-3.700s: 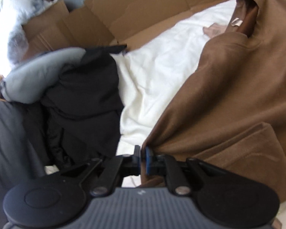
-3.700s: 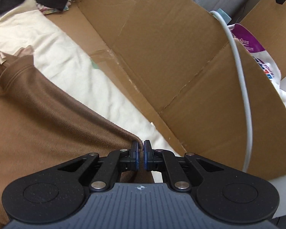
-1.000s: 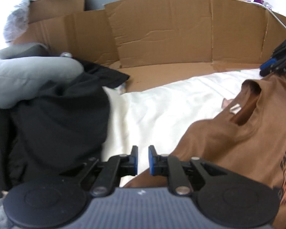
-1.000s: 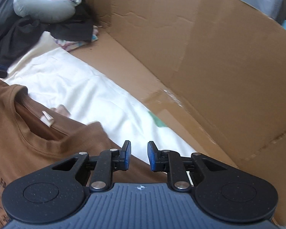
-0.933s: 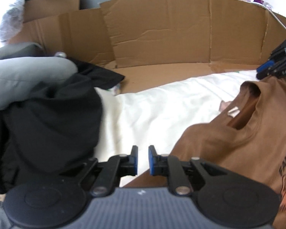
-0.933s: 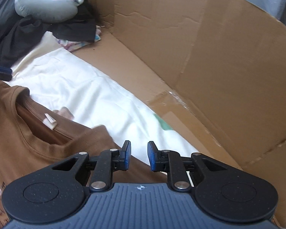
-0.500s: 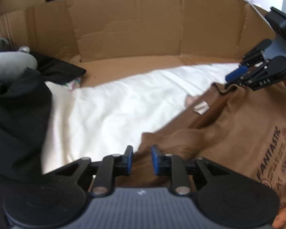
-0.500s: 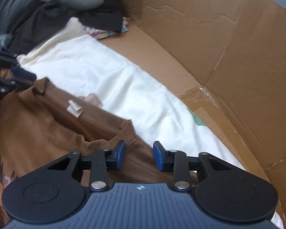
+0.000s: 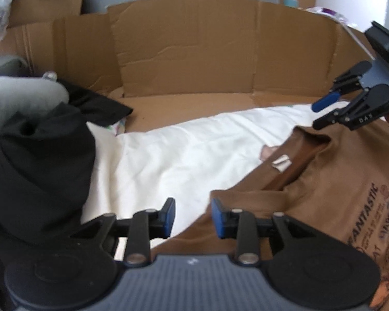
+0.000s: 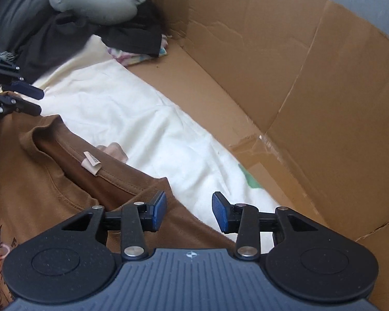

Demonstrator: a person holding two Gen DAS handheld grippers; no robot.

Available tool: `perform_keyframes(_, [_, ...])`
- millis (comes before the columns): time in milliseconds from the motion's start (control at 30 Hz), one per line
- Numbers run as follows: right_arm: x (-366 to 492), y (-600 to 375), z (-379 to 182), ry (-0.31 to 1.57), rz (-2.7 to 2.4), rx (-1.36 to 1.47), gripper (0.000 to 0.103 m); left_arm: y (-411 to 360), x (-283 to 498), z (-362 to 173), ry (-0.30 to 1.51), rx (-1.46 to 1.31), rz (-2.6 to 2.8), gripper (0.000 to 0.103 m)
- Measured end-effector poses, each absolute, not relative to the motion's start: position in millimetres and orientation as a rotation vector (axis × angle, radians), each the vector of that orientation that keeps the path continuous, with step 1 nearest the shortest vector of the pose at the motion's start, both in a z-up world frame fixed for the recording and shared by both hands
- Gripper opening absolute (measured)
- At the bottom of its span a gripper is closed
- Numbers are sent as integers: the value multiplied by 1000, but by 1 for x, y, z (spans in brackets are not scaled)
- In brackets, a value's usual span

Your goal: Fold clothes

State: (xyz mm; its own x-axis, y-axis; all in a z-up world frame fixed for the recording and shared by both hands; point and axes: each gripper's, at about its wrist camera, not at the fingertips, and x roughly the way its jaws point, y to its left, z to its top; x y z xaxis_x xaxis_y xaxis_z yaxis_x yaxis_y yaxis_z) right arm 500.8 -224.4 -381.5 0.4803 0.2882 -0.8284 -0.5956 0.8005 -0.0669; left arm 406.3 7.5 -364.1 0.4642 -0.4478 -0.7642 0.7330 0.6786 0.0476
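Note:
A brown printed T-shirt [image 9: 337,189] [image 10: 31,181] lies face up on a white sheet [image 9: 184,155] [image 10: 142,119], collar toward the cardboard wall. My left gripper [image 9: 193,216] hovers over the shirt's left shoulder edge, its jaws opening, nothing pinched between the blue pads. My right gripper [image 10: 189,211] hangs over the right shoulder, jaws also opening and empty, with cloth lying below them. Each gripper shows in the other's view: the right gripper [image 9: 332,108] beyond the collar, the left gripper [image 10: 31,98] at the far left.
Cardboard walls [image 9: 189,51] [image 10: 311,77] ring the sheet. A heap of black clothes [image 9: 39,155] [image 10: 96,33] and a grey neck pillow [image 9: 20,96] [image 10: 90,2] sit at the left. A patterned cloth [image 10: 140,54] peeks out under the black heap.
Both grippers were shut on the shirt's shoulders several seconds ago and have let go. Over the last second both jaws have widened, and the shirt now lies flat with its print up.

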Motion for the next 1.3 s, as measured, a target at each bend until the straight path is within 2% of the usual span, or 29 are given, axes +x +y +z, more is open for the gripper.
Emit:
perform_keyframes(367, [497,-197,-404,992,626,-483,45,-11,407,-395,874,464,-781,33])
perform_keyframes(400, [495,-195,-403,992,636,-490,36,-11,408,-394,883,460,-784,33])
perform_keyframes(433, [494,-194,-402,994,648,-495,31,-12,408,-394,887,467,-791,33])
perform_keyframes(500, [490,-192,-402,988,665,-518,18,-14,404,-393,871,504,-818,26])
perform_keyframes(567, [487,-192,-400,973,662,-545,7,-16,399,-394,850,546,-842,7])
perform_keyframes(600, [487,-193,-398,966,657,-541,6,-17,396,-394,835,566,-846,7])
perform_keyframes(800, [489,-199,-378,876,612,-549,5,-17,392,-379,693,611,-800,5])
perform_keyframes(1067, [506,-193,-384,870,518,-546,6,-33,407,-376,666,645,-772,5])
perform_keyframes(1133, [512,-191,-392,904,488,-526,9,-36,409,-382,686,648,-761,6])
perform_keyframes(1200, [515,-193,-392,910,462,-489,24,-40,411,-391,722,661,-740,9])
perform_keyframes(1300, [512,-202,-380,870,448,-419,27,-39,414,-391,731,650,-705,17])
